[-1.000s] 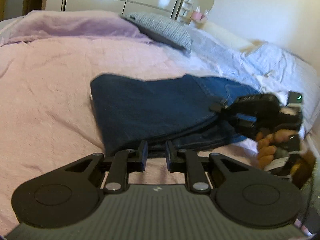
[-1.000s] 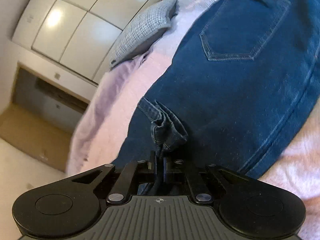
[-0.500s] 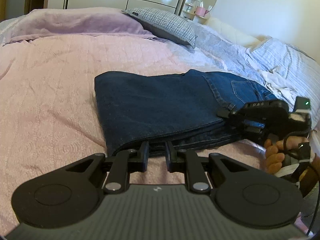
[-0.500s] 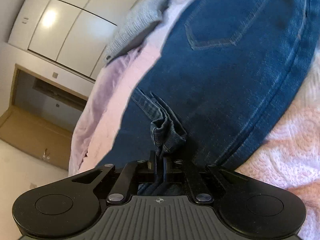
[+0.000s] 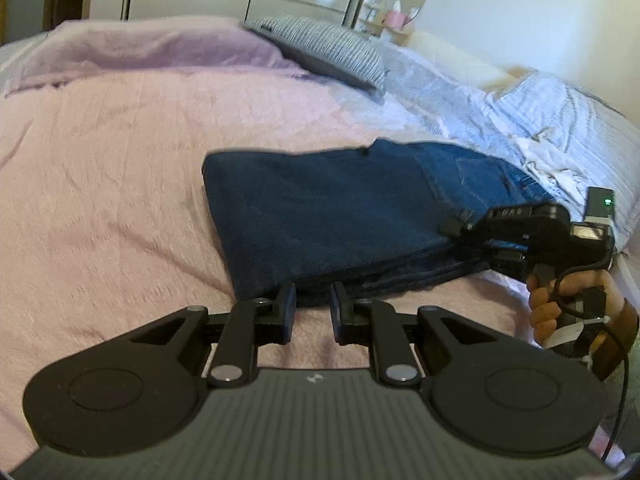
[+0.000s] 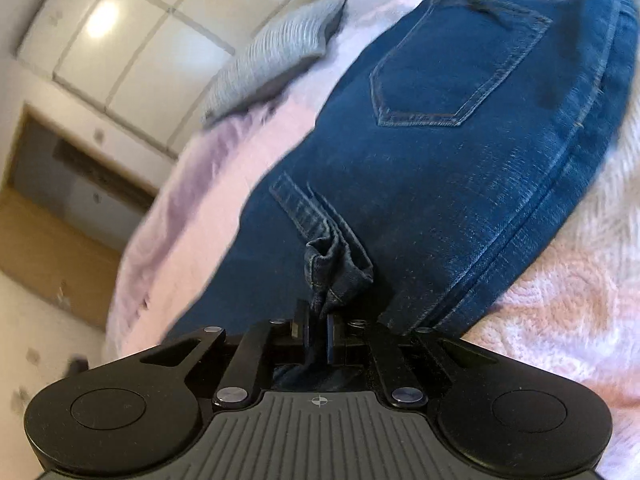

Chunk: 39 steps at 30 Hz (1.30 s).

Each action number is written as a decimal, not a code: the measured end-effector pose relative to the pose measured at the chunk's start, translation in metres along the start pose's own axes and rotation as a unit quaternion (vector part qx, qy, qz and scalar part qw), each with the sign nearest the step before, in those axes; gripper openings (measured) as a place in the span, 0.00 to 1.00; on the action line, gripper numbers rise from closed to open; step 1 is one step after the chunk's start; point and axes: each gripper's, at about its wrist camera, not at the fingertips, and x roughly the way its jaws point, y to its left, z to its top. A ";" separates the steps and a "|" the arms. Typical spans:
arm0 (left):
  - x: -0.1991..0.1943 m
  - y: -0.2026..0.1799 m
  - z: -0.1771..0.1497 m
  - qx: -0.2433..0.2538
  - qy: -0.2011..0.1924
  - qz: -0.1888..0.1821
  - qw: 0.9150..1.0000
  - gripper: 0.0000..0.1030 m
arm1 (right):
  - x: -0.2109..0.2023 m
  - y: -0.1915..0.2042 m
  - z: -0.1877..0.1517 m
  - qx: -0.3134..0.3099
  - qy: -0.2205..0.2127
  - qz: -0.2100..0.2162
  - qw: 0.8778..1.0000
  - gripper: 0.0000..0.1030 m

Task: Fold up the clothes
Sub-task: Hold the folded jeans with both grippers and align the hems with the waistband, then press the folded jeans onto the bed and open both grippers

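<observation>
Lying folded on the pink bedspread (image 5: pixel 120 184), the blue jeans (image 5: pixel 328 216) are gripped at one hem.
Right gripper (image 6: pixel 318 330) pinches bunched denim; left gripper (image 5: pixel 313 306), fingers narrowly parted and holding nothing, sits at the jeans' near edge.

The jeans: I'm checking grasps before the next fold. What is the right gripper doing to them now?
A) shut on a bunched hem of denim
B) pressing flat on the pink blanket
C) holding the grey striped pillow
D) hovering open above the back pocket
A: in the right wrist view the right gripper is shut on a bunched hem of the jeans, and the left wrist view shows the same gripper at the jeans' edge.
</observation>
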 end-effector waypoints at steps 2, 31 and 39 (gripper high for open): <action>-0.005 0.003 0.009 0.002 -0.018 0.005 1.000 0.14 | -0.014 0.007 0.003 -0.019 -0.001 -0.029 0.999 0.20; 0.097 0.037 0.071 0.036 -0.028 0.067 0.997 0.09 | 0.042 0.097 0.010 -0.378 -0.040 -0.072 0.922 0.16; 0.155 0.055 0.059 0.039 0.000 0.107 0.993 0.12 | 0.112 0.064 0.015 -0.388 -0.028 -0.131 0.912 0.18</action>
